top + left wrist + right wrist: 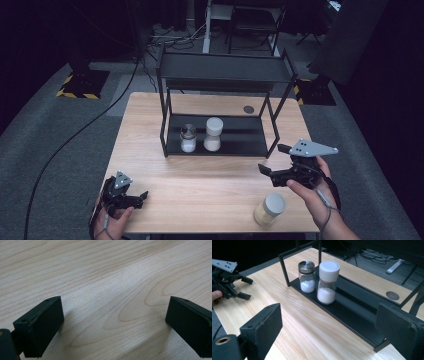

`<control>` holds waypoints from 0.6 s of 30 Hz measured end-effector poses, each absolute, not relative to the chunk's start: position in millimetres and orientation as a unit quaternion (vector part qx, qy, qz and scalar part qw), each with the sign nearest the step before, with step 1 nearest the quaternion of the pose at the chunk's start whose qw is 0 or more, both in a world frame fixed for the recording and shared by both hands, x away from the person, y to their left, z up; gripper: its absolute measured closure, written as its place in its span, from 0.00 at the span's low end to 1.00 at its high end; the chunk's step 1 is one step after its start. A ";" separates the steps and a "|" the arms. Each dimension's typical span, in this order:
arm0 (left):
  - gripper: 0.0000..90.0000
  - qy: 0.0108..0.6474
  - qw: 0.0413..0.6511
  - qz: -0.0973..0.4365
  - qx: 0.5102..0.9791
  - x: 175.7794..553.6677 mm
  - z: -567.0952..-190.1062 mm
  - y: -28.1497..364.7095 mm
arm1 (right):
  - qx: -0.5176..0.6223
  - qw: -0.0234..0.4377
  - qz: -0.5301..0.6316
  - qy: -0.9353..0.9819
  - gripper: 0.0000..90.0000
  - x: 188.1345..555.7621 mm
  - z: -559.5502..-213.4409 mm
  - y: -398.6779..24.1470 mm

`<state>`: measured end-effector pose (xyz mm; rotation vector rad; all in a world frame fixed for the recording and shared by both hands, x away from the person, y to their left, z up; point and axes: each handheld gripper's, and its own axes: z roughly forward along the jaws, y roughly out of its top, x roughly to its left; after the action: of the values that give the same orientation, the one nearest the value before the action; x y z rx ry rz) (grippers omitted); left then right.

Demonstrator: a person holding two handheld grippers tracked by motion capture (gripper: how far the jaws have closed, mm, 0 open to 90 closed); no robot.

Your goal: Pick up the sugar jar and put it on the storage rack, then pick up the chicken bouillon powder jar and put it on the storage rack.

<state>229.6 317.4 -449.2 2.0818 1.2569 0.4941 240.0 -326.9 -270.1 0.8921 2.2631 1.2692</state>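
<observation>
On the light wooden table (210, 187), toward its far edge, a black two-tier metal rack (225, 75) is seen, its lower shelf carrying two containers side by side near the shelf's left end. The taller is a clear jar with a white lid and white grains (213, 134); just beside it, on its left, stands a shorter clear glass shaker with a metal cap (188, 138). Near the table's near right corner a squat jar with a white lid and yellowish contents (269, 209) is left standing alone on the bare wood, close to the front edge.

The right gripper (274, 161) is held just above and beyond that jar, jaws spread wide with nothing between them, and is aimed toward the rack's shelf. The left gripper (142, 196) rests near the near left corner, jaws likewise spread and empty over bare wood.

The step in hand is judged to be the collection of the yellowish jar for shelving. For the next move, the right gripper would need to be turned back and lowered around the jar's body, then closed firmly below the lid before any lift toward the free shelf space.
</observation>
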 end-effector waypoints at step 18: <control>0.01 0.479 0.324 0.188 0.794 229.6 -449.3 317.4 | 0.316 0.204 0.436 0.817 0.07 201.8 -295.8 -337.0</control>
<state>229.6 317.4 -449.3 2.0815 1.2567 0.4940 201.8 -337.0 -295.8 0.8809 2.2800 1.2166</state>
